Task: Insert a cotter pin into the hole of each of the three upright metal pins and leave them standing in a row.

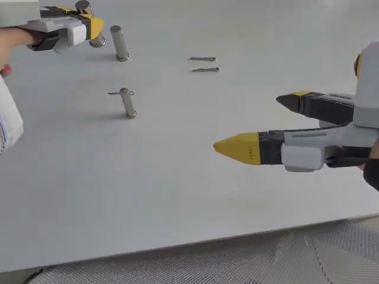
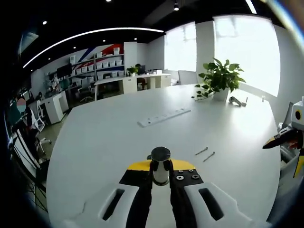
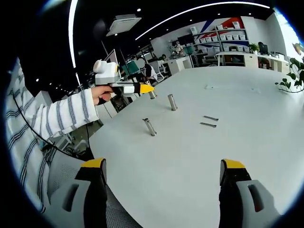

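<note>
Three metal pins stand on the white table (image 1: 177,189). The nearest pin (image 1: 127,102) carries a fitted cotter pin (image 1: 121,93) through its head hole, and we count it as done. A bare pin (image 1: 120,42) stands upright beyond it. The end pin (image 2: 161,166) is upright at the far left, clamped between the jaws of the left gripper (image 1: 93,25). We cannot tell whether its base touches the table.

Two unused cotter pins lie flat to the right of the bare pin and well apart from it: the far cotter pin (image 1: 203,58) and the near cotter pin (image 1: 205,70), parallel and just beside each other. In the head view their long axes run left to right.

The right gripper (image 1: 249,123) has its jaws wide apart and holds nothing. It sits closer to the person and to the right of the two loose cotter pins, which lie ahead of it and to its left. We judge it to be the hand for the pickup, since the left is occupied. In the right gripper view they lie crosswise ahead of the jaws, so we expect the grip angle to need care: the jaws should close across the thin shank, not along it.
</note>
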